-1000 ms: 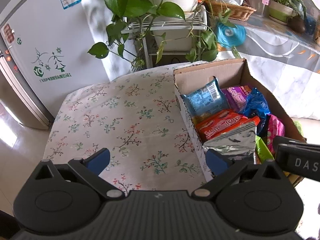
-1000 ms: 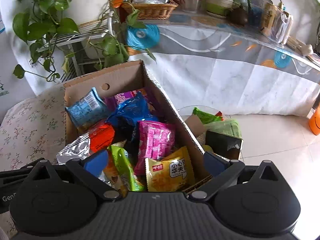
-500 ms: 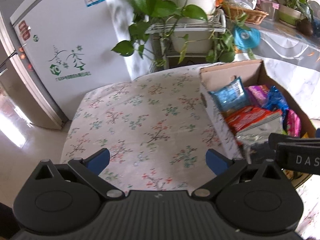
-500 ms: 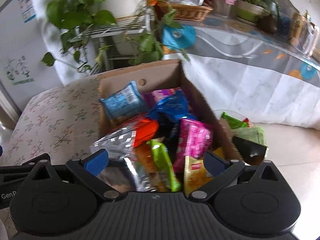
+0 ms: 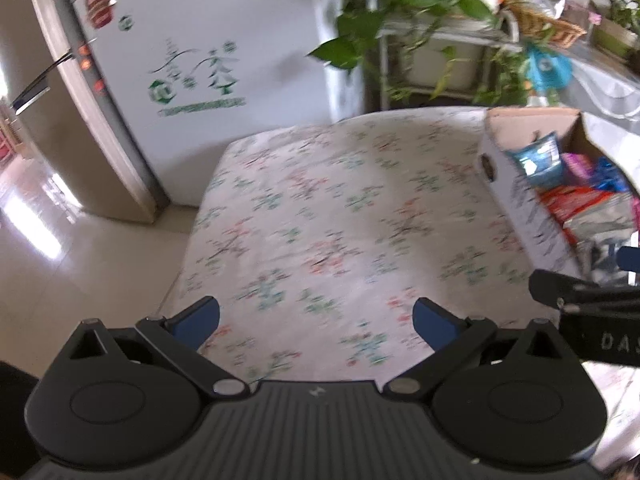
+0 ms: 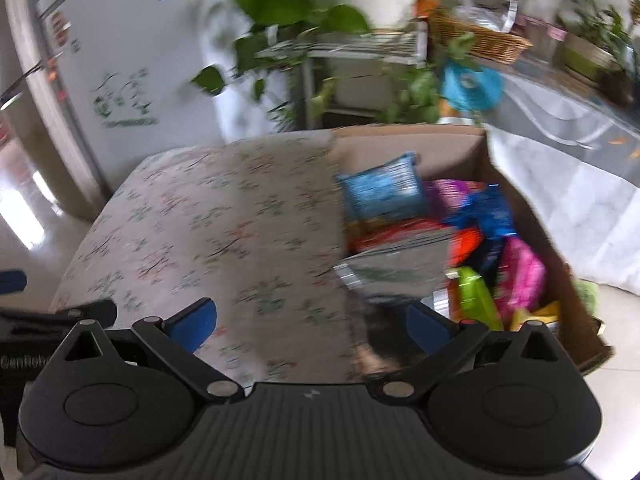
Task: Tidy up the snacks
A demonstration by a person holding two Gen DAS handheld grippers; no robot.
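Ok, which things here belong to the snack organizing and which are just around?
Job:
cardboard box
light blue snack packet
silver foil bag
pink packet
flowered tabletop
left tongs and right tongs, both open

Just around:
fridge
potted vine
wicker basket

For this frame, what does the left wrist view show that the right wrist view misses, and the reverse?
Only the left wrist view shows the left hand-held gripper, open over the floral tablecloth, and the floor beside the fridge.

Only the right wrist view shows the right hand-held gripper, also open, plus the pink packet and green packet at the near end of the box.

Both show the cardboard box, the light blue packet, the silver packet, the fridge and the plants.
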